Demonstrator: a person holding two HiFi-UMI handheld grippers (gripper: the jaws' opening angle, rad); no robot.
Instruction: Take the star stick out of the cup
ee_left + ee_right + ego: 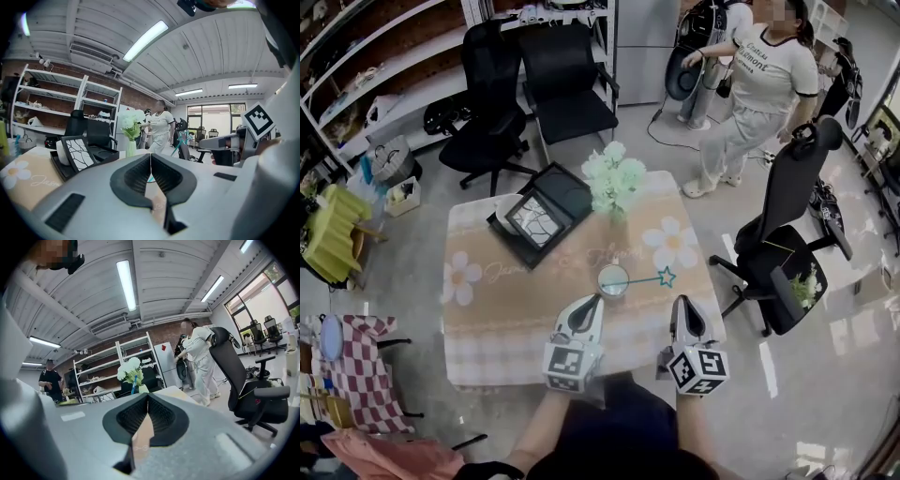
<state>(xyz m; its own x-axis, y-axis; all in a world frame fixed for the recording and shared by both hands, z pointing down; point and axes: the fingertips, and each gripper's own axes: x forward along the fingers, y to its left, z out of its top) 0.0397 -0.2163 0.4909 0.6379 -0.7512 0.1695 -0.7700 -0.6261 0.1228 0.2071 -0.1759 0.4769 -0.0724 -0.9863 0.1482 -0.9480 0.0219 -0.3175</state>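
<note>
**Desk:** Where is the target against your tools?

**Operator:** I have the left gripper (596, 302) and the right gripper (680, 304) low over the near side of the table. Both have their jaws pressed together with nothing in them. The clear round glass cup (613, 279) stands just ahead of the left one's tips, apart from them. The thin teal stick with an outlined star on its end (642, 279) sits in that cup. It leans out over the rim to my right, so the star hangs just ahead of the right gripper without touching it.

**Desk:** And around it?

**Operator:** White metal shelving (403, 56) runs along the far wall, with black office chairs (492, 112) before it. A person in a white shirt (769, 75) stands far right. I work over a square table under a peach cloth printed with white flowers (506, 309). Further back on it are a black tray (570, 192) and a bunch of pale green-white flowers (614, 178).

**Desk:** What does one camera give that the others lack?

**Operator:** Only the head view gives me the cup's whole rim. The left gripper view catches the star, teal, to the right past my closed jaws. It also shows the other gripper's marker cube (259, 120). The right gripper view shows a second person, in black (49, 380), at far left.
</note>
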